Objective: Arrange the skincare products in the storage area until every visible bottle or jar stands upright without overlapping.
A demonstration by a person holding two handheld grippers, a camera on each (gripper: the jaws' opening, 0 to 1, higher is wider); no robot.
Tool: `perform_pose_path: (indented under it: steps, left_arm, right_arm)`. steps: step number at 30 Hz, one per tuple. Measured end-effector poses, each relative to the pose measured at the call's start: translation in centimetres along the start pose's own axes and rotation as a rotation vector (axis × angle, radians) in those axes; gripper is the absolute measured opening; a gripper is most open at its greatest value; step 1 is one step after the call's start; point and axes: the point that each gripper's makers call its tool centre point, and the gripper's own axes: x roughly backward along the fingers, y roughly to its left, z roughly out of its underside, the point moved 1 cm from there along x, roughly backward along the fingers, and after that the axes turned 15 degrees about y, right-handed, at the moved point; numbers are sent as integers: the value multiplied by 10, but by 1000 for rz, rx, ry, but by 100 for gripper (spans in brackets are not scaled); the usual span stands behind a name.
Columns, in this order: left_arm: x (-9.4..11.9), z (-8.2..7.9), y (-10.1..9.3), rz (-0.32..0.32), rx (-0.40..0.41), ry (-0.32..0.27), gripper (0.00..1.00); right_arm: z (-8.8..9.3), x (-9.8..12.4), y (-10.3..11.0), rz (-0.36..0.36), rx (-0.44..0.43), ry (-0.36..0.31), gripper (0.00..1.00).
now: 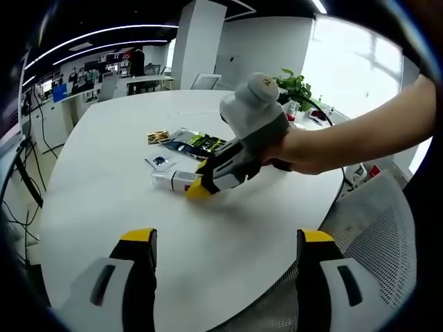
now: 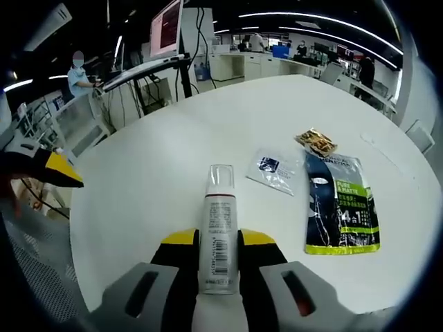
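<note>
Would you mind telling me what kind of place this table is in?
Probably an open-plan office or lab: a large white table, rows of desks with a monitor behind, and ceiling strip lights.

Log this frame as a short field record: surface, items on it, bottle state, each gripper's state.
surface: white table
bottle: clear-capped bottle, lying on its side between the right gripper's jaws
other items: dark green pouch, small clear sachet, small gold packet
right gripper: shut on the bottle
left gripper: open, nothing between its jaws, above the table's near edge
task state: bottle not yet upright
</note>
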Motion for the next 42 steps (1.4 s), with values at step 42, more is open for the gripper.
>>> perform_pose_path:
  steps: [42]
  left_arm:
    - [72, -85, -33, 403, 267, -367, 81]
  right_arm:
    - [-8, 166, 74, -576, -522, -658, 21]
